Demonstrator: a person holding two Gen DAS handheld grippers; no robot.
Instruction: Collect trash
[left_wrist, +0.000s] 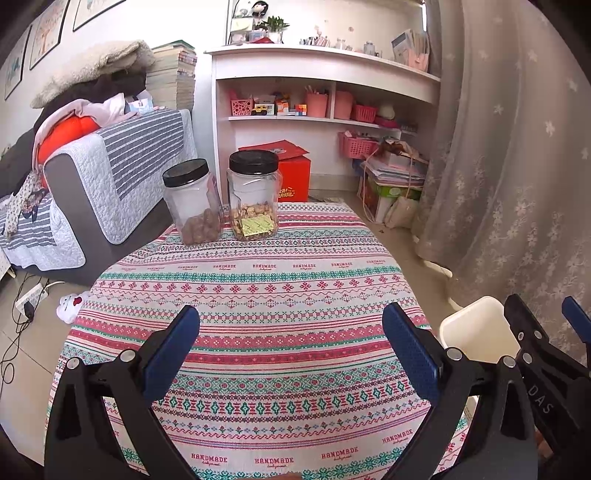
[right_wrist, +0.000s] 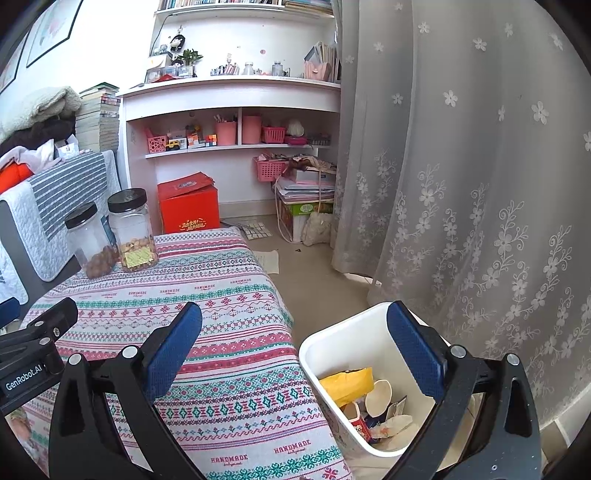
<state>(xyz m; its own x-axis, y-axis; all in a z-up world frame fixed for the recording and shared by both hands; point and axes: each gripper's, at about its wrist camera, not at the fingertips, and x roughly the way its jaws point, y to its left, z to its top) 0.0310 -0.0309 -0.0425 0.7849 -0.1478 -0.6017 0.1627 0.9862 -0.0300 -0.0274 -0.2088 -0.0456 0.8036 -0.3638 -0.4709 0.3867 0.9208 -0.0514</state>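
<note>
A white bin (right_wrist: 332, 347) stands on the floor at the table's right side and holds trash: a yellow wrapper (right_wrist: 347, 384), a white cup-like piece (right_wrist: 378, 397) and crumpled packets (right_wrist: 391, 424). My right gripper (right_wrist: 291, 332) is open with nothing in it, above the table edge and the bin. In the left wrist view, my left gripper (left_wrist: 290, 328) hovers open and empty over the patterned tablecloth (left_wrist: 258, 295), and the bin (left_wrist: 476, 332) shows at right behind the other gripper's black frame (left_wrist: 535, 350).
Two clear jars with black lids (left_wrist: 192, 203) (left_wrist: 255, 195) hold snacks at the table's far edge. A grey sofa (left_wrist: 92, 177) lies left, a red box (right_wrist: 188, 210) and white shelves (right_wrist: 236, 122) beyond, a lace curtain (right_wrist: 461, 184) on the right.
</note>
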